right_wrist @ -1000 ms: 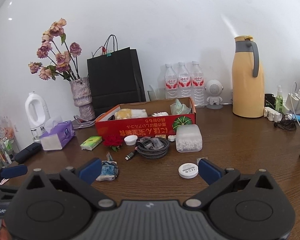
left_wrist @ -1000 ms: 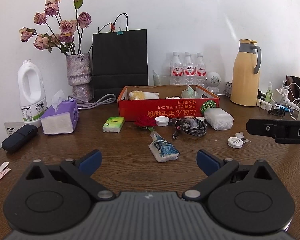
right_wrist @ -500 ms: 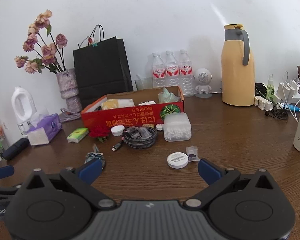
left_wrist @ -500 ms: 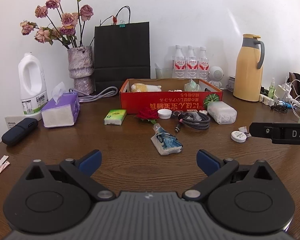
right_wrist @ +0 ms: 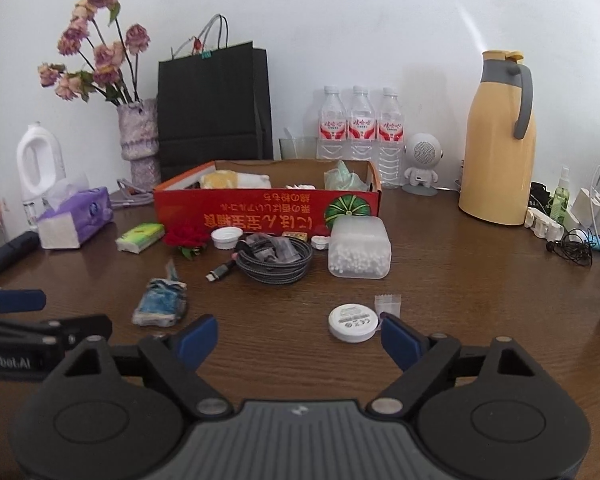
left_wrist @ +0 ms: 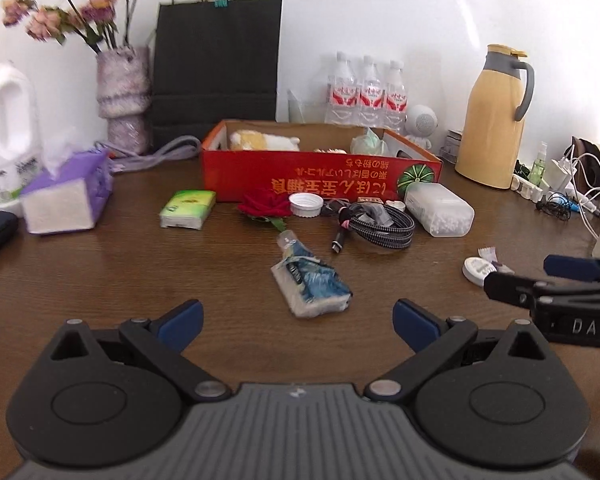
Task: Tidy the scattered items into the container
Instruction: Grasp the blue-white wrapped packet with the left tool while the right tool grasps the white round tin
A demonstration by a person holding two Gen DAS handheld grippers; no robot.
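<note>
A red cardboard box (left_wrist: 320, 176) (right_wrist: 260, 212) stands at the table's middle with a few soft items inside. In front of it lie a green tissue pack (left_wrist: 188, 208), a red rose (left_wrist: 266, 206), a white cap (left_wrist: 306, 204), a coiled braided cable (left_wrist: 380, 222) (right_wrist: 274, 258), a clear box of white beads (left_wrist: 440, 208) (right_wrist: 358, 246), a crumpled blue packet (left_wrist: 310, 282) (right_wrist: 160, 302) and a round white tin (left_wrist: 478, 268) (right_wrist: 352, 322). My left gripper (left_wrist: 296, 320) is open just short of the blue packet. My right gripper (right_wrist: 300, 338) is closing with nothing between its pads; the white tin lies just ahead of its right finger.
A purple tissue box (left_wrist: 64, 200), white jug (left_wrist: 6, 128), vase of dried roses (left_wrist: 124, 96) and black paper bag (left_wrist: 216, 68) stand left and back. Three water bottles (right_wrist: 358, 128), a yellow thermos (right_wrist: 500, 140) and chargers with cables (right_wrist: 580, 224) are at the right.
Both grippers have moved forward and down toward the table. The blue packet now sits nearer the left gripper, the white tin nearer the right one. The right fingers stand slightly narrower.
</note>
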